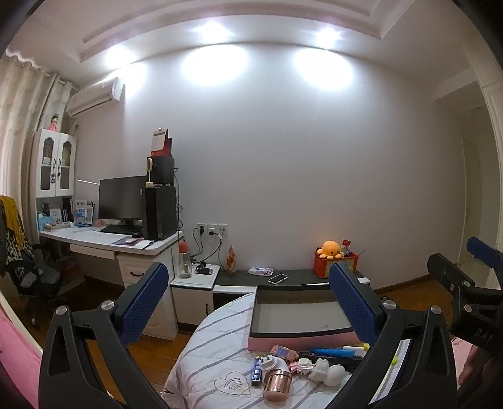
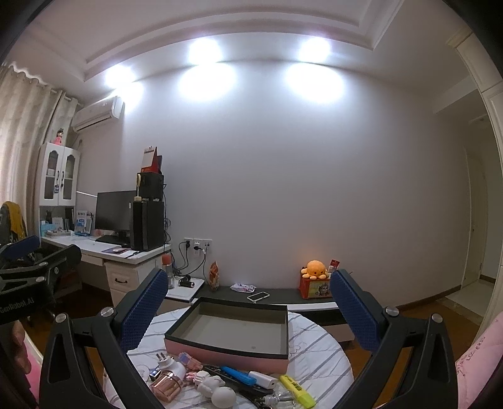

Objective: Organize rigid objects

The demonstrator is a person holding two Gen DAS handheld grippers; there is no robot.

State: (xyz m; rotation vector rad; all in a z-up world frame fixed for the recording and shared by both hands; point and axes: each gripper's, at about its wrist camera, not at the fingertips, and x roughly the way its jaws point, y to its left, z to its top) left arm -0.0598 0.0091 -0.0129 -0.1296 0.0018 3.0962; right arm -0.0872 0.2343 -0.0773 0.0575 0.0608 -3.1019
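Left to right: desk with monitor [image 2: 113, 212]; striped round tabletop [image 2: 314, 346] bearing an empty pink box [image 2: 229, 330] with small rigid objects [image 2: 220, 380] just before it; orange plush [image 2: 316, 269]. Left gripper [image 1: 248, 302] and right gripper [image 2: 248, 308] stand wide, empty.

We see three ceiling lights [image 1: 213, 28] glaring on the wall [image 1: 298, 173]; fisheye edges curve and darken, focus stays sharp.

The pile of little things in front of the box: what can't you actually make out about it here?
- Left wrist view: the right finger covers the pile's right end, yellow highlighter included.
- Right wrist view: the bottom edge cuts off the white figurine.
- Both views: the blue bar beside the copper cylinder is too small to identify.
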